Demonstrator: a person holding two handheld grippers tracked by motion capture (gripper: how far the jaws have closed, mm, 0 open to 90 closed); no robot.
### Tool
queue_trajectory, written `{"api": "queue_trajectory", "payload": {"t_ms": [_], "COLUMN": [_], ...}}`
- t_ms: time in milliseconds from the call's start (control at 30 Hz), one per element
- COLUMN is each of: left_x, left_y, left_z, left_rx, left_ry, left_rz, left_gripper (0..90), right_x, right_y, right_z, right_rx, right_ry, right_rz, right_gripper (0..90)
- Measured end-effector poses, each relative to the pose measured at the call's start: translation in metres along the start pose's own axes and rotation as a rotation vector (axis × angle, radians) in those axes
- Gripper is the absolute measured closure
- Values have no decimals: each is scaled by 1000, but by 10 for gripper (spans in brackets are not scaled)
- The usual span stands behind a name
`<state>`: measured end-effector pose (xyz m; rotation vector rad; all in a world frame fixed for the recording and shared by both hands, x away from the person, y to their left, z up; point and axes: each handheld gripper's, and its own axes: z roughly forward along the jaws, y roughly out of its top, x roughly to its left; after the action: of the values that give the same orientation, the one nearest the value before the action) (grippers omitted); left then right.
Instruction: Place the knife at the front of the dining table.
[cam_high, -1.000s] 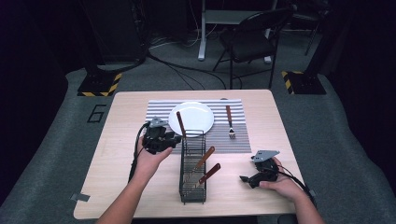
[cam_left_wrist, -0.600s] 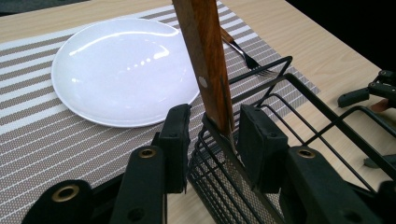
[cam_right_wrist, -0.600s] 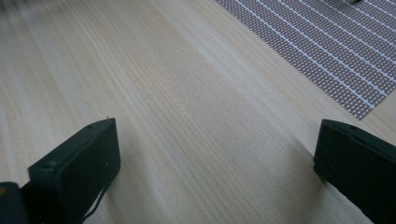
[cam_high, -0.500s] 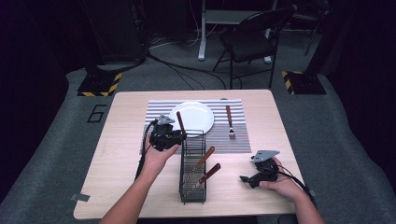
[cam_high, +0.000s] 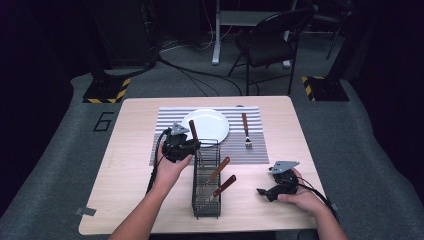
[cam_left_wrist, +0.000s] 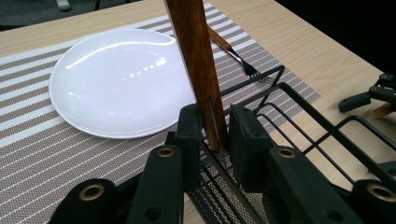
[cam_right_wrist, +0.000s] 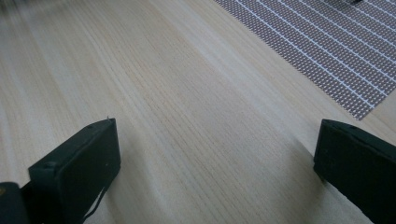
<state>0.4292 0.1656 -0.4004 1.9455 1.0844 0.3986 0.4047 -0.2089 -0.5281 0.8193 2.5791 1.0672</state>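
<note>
A black wire cutlery basket (cam_high: 206, 180) stands on the wooden table (cam_high: 125, 125), with two wooden-handled utensils (cam_high: 218, 170) leaning in it. My left gripper (cam_high: 186, 145) is at the basket's far left corner, shut on the wooden handle (cam_left_wrist: 198, 60) of a third utensil that stands upright over the basket (cam_left_wrist: 299, 112). A white plate (cam_high: 206, 124) and a fork (cam_high: 245, 131) lie on the striped placemat (cam_high: 165, 130). Near the table's front right my right gripper (cam_high: 265, 191) rests low, jaws wide apart with bare table (cam_right_wrist: 187, 107) between them.
A folding chair (cam_high: 267, 42) and cables stand on the floor beyond the table. The placemat's corner (cam_right_wrist: 336, 60) lies ahead of my right gripper. The other gripper (cam_left_wrist: 373, 93) appears far right in the left gripper view.
My left gripper has moved slightly away from me and to the right with the wooden-handled utensil, now at the basket's far corner. The right gripper has stayed put.
</note>
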Motion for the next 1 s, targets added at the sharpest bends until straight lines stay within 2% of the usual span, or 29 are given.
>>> {"api": "queue_trajectory", "payload": {"t_ms": [67,133,200,333,533,1000], "left_x": [-2,-2,-5,-10,-16,-19], "left_y": [-1,-2,-2,-1,4,22], "left_z": [-2,-3,-4,-3,-4,-20], "left_rx": [-10,-19,-21,-25,-5,-33], "left_ry": [-3,-32,-50,-70,-70,-82], "left_rz": [5,-3,8,18,64,84], "left_gripper": [757,777,786,801,804,804], "right_x": [0,0,0,0,0,0], "right_y": [0,0,0,0,0,0], "right_z": [0,0,0,0,0,0], "right_rx": [0,0,0,0,1,0], "right_ry": [0,0,0,0,1,0], "right_rz": [0,0,0,0,0,0], "right_gripper": [0,0,0,0,0,0]}}
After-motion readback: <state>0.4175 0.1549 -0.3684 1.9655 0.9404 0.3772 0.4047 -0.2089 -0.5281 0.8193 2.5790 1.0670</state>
